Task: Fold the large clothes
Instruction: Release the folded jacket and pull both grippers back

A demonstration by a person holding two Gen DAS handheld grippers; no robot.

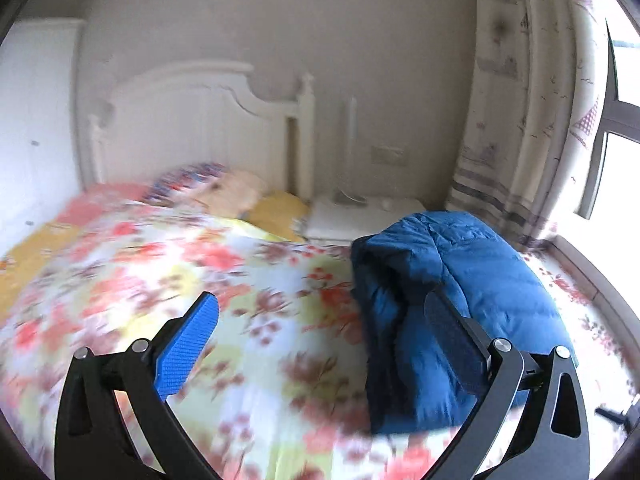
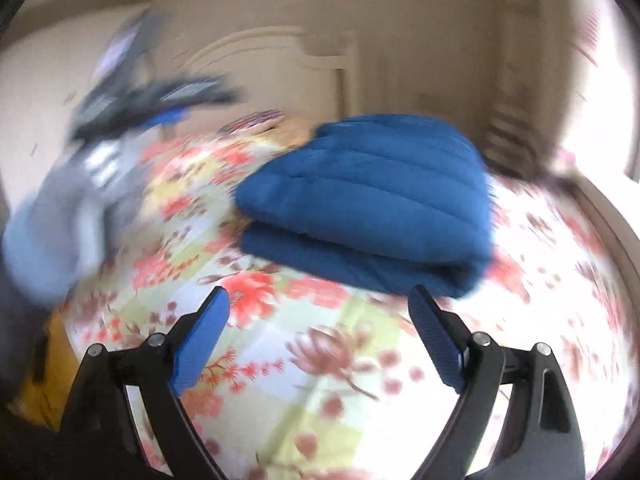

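Note:
A blue quilted jacket (image 1: pixel 472 272) lies folded into a thick bundle on the floral bedspread (image 1: pixel 180 264), toward the right side of the bed. My left gripper (image 1: pixel 320 304) is open, with only bedspread between its blue pads; its right finger (image 1: pixel 452 332) stands in front of the jacket's left edge. In the right wrist view the folded jacket (image 2: pixel 368 200) lies just beyond my right gripper (image 2: pixel 319 296), which is open over the bedspread (image 2: pixel 320 380) and holds nothing. The left gripper (image 2: pixel 132 116) shows there as a blur at the upper left, held by a hand in a pale blue sleeve (image 2: pixel 44 232).
A white headboard (image 1: pixel 192 120) and pillows (image 1: pixel 216 188) are at the far end of the bed. A white nightstand (image 1: pixel 360 216) stands beside it, a patterned curtain (image 1: pixel 520 100) and window (image 1: pixel 624 128) at the right, a white wardrobe (image 1: pixel 32 140) at the left.

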